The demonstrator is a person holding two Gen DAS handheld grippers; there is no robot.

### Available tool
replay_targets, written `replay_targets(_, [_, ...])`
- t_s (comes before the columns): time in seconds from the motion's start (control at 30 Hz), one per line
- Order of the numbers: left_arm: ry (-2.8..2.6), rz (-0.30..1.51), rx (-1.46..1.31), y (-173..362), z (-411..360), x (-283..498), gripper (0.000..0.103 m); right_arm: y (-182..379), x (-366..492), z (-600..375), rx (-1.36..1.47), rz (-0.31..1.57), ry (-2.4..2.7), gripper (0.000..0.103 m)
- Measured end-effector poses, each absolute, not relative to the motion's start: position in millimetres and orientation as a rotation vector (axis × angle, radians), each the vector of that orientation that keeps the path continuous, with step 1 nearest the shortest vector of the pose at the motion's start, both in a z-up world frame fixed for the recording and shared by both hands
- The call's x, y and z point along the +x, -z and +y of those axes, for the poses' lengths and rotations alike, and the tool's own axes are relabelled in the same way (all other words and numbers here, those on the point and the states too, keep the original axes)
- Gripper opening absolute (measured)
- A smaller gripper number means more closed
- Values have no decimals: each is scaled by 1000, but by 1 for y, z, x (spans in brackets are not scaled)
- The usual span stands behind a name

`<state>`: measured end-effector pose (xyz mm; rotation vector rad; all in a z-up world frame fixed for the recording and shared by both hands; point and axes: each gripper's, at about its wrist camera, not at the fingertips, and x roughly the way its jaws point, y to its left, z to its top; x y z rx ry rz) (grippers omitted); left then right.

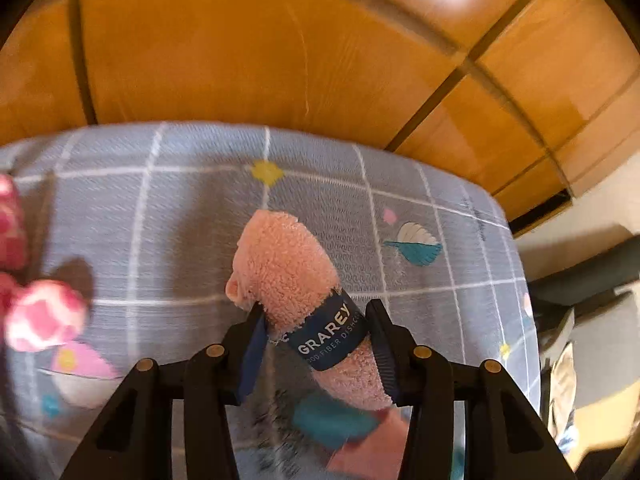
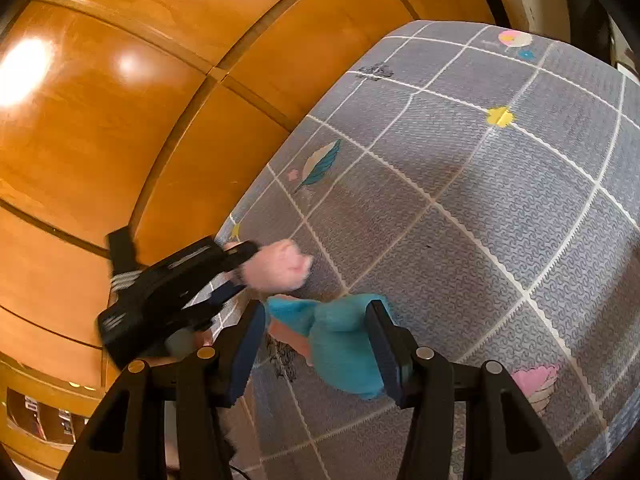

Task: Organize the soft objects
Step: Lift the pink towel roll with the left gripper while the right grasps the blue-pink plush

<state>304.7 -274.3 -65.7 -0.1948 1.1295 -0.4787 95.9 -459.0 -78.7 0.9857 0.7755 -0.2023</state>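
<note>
The pink rolled cloth (image 1: 298, 276) sits between the jaws of the left gripper (image 1: 316, 354), slanting up and away from the camera. Its dark blue paper band (image 1: 332, 334) (printed with a brand name and what reads like "fiber dishcloth") lies right at the pads, and both pads press the roll at that band, so the left jaws are closed on it. In the right wrist view the same gripper (image 2: 240, 270) comes in from the left with the fluffy pink end of the roll (image 2: 280, 266) poking out past its tips.

The right gripper (image 2: 316, 354) has a teal cloth (image 2: 344, 344) between its jaws. The cloth bulges against the right-hand pad; the left pad seems to have a gap beside it, though motion blur makes the contact hard to judge, so I cannot tell whether these jaws grip it. A peach-coloured cloth (image 2: 290, 338) lies under the teal one.

Everything lies on a grey checked mat (image 1: 180, 216) with small printed shells. A pink-and-white plush item (image 1: 42, 314) lies at the mat's left side, well apart from the roll. The middle and far part of the mat are bare. Its far edge runs just beside orange wooden cabinet panels (image 1: 248, 52).
</note>
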Motion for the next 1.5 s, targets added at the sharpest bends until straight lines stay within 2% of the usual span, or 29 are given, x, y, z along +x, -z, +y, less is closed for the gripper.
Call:
replay_targets(0.2, [526, 1105, -133, 39, -219, 251, 49, 77, 95, -458, 967, 777, 220, 53])
replay_targets(0.5, [622, 1217, 44, 56, -169, 165, 49, 68, 106, -441, 820, 828, 220, 53])
replay_targets(0.53, [634, 1225, 82, 58, -166, 158, 49, 64, 109, -436, 776, 835, 215, 54])
replay_targets(0.6, [638, 1237, 135, 63, -161, 149, 49, 56, 118, -423, 643, 859, 199, 62])
replay_targets(0.73, [620, 1256, 184, 77, -159, 147, 51, 51, 154, -390, 269, 982, 120, 65])
replay_targets(0.93, [542, 1246, 162, 102, -172, 149, 56, 96, 193, -358, -147, 1218, 93, 67])
replay_targets(0.97, [531, 1237, 163, 104, -173, 148, 57, 104, 193, -356, -185, 1241, 105, 66])
replay_targets(1.03, [514, 1212, 162, 110, -173, 142, 58, 104, 188, -358, -206, 1211, 141, 49])
replay_targets(1.1, [512, 1186, 156, 114, -173, 137, 60, 94, 182, -367, -131, 1187, 161, 27])
replay_targets(1.17, [518, 1163, 140, 115, -168, 132, 60, 79, 173, -375, -19, 1146, 161, 24])
replay_targets(1.27, [520, 1147, 104, 116, -159, 128, 62, 68, 159, -373, 139, 1112, 102, 24])
replay_targets(1.37, [523, 1133, 93, 118, -153, 124, 63, 81, 152, -365, 264, 1149, 24, 24])
replay_targets(1.5, [512, 1123, 80, 118, -150, 120, 63, 105, 153, -353, 244, 1184, 35, 27])
